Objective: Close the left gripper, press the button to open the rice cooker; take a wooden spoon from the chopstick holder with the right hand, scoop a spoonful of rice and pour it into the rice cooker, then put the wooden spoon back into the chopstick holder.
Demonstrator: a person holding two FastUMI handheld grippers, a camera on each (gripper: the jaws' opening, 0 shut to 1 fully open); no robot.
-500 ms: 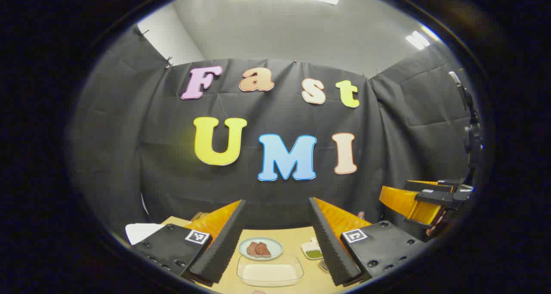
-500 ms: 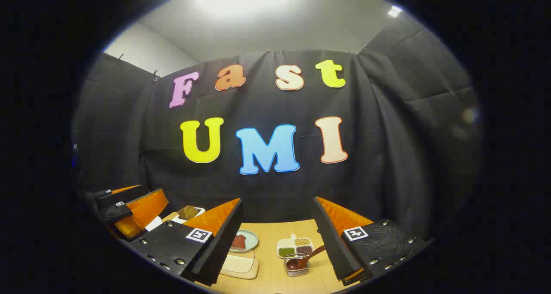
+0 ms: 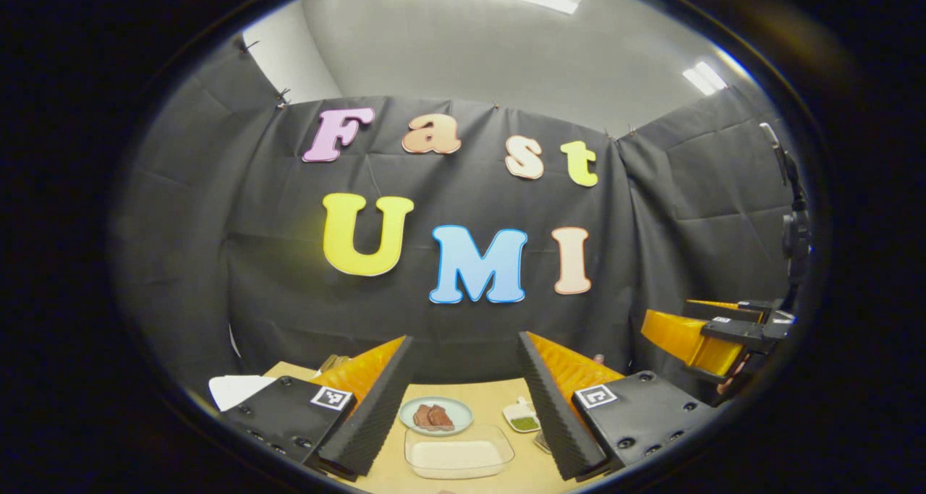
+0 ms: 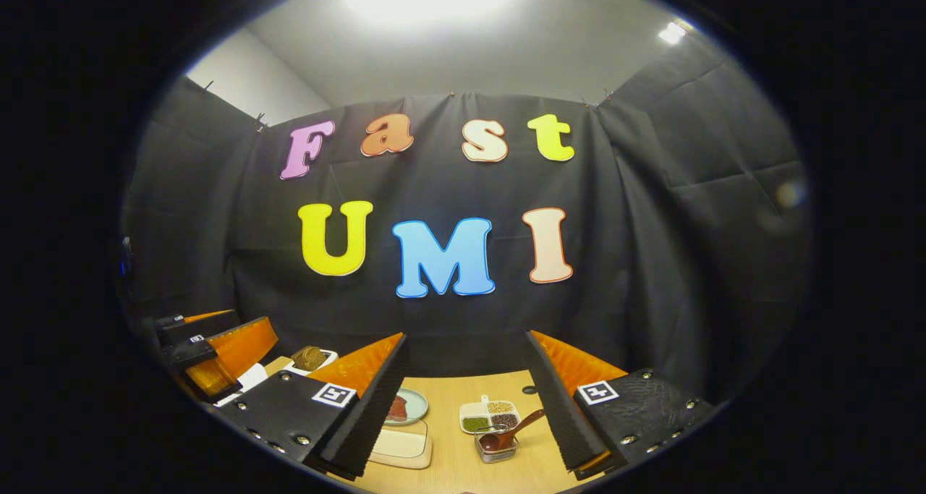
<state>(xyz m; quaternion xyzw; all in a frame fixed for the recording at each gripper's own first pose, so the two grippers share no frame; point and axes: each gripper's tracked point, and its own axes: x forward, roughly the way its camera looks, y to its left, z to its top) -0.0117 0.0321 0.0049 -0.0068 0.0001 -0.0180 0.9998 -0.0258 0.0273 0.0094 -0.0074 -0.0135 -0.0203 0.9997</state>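
In the left gripper view the left tongs (image 3: 463, 407) stand wide apart and empty, raised above the near edge of the wooden table (image 3: 499, 396). At about 8 o'clock a white sheet-like thing (image 3: 235, 387) lies at the table's left edge; what it is I cannot tell. Between the fingers, at 6 o'clock, sit a small plate (image 3: 436, 414) with brown pieces and, nearer, a clear dish of rice (image 3: 459, 452), just beside each other with bare table around them. At 5 o'clock a small white dish of green grains (image 3: 523, 416) lies just beside the right finger. At 3 to 4 o'clock the right tongs (image 3: 705, 335) hang well apart from the left tongs, above the table's right side; from here I cannot tell their gap. In the right gripper view the left tongs (image 4: 210, 342) show at 8 o'clock, with a white tray holding a brown lump (image 4: 309, 358) near the table's far left corner. The right tongs (image 4: 466, 407) are wide and empty. Between their fingers lie the plate (image 4: 406, 406), the rice dish (image 4: 400, 443), a divided dish of grains (image 4: 492, 414) and, at 6 o'clock, the wooden spoon (image 4: 510, 431) leaning in the clear chopstick holder (image 4: 496, 449), its handle tilted toward the right finger. Open table stretches behind to the far edge.
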